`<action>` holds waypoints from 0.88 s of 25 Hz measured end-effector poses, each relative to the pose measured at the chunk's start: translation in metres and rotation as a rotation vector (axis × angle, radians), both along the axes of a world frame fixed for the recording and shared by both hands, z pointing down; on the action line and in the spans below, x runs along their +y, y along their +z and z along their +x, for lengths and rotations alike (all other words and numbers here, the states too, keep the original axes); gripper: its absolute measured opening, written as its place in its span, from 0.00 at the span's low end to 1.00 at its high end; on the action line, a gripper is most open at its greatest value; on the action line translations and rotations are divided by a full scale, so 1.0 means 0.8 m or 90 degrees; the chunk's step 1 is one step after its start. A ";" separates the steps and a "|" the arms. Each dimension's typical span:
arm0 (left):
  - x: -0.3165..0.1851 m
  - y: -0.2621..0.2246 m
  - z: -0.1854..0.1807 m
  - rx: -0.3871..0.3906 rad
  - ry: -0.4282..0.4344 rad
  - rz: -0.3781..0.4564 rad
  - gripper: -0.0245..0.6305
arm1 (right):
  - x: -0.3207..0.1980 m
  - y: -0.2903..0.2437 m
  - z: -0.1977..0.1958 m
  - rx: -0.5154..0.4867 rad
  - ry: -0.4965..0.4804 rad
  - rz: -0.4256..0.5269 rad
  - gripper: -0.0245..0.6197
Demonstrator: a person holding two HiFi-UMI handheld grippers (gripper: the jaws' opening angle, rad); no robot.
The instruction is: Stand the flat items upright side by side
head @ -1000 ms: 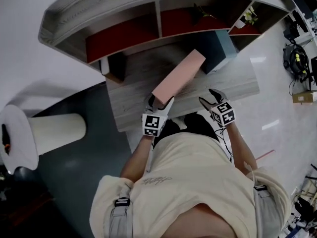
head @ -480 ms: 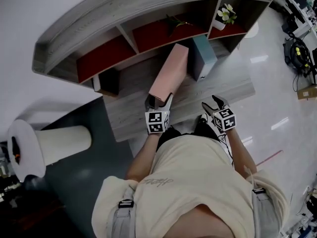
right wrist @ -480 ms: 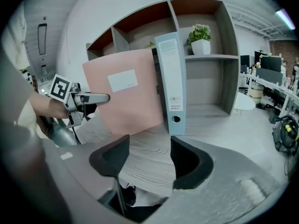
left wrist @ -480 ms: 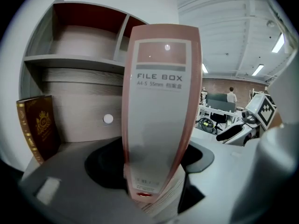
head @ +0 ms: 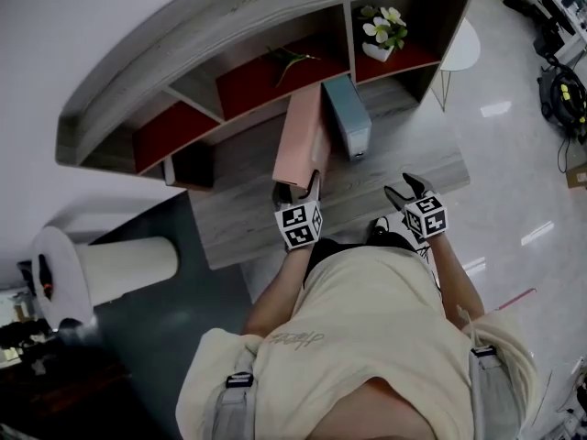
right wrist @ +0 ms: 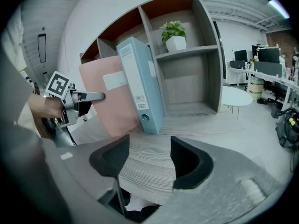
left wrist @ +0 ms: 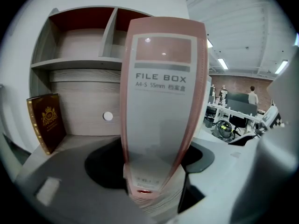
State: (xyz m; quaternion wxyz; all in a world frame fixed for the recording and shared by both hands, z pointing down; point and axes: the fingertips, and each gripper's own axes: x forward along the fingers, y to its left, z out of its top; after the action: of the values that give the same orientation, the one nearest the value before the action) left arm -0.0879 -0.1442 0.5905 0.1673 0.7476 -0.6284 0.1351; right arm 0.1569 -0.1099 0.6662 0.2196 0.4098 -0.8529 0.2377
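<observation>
Gleaming floor [head: 523,181] around grey woodgrain desk [head: 240,216]

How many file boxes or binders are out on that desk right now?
2. A pink file box, gripped by the left gripper, is mid-desk. A blue binder stands upright beside it, on its right. The dark book at the left isn't counted.

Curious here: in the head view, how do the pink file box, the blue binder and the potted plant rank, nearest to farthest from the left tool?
1. Pink file box: gripped in the left tool itself.
2. Blue binder: upright on the desk, just right of the box.
3. Potted plant: on the shelf's right end, at the back.
</observation>
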 end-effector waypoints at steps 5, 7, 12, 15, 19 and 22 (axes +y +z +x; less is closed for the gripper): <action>-0.007 0.001 0.014 0.001 -0.062 -0.005 0.57 | -0.021 0.014 0.035 -0.011 -0.012 -0.008 0.46; -0.011 0.002 0.020 -0.002 -0.080 -0.008 0.57 | -0.025 0.015 0.041 -0.013 -0.027 -0.010 0.46; -0.047 0.002 0.043 -0.003 -0.089 -0.019 0.55 | -0.035 0.023 0.060 -0.012 -0.052 -0.020 0.45; -0.064 0.003 0.053 -0.011 -0.080 -0.027 0.54 | -0.034 0.031 0.065 -0.016 -0.054 -0.034 0.45; -0.087 0.002 0.057 -0.023 -0.055 -0.037 0.54 | -0.038 0.037 0.067 -0.028 -0.059 -0.043 0.45; -0.094 0.006 0.067 -0.028 -0.013 -0.052 0.56 | -0.040 0.042 0.074 -0.037 -0.052 -0.055 0.45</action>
State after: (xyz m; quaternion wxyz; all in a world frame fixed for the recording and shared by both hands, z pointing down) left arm -0.0347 -0.2193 0.5951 0.1853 0.7304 -0.6337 0.1748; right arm 0.2160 -0.1415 0.7000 0.2221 0.3575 -0.8639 0.2766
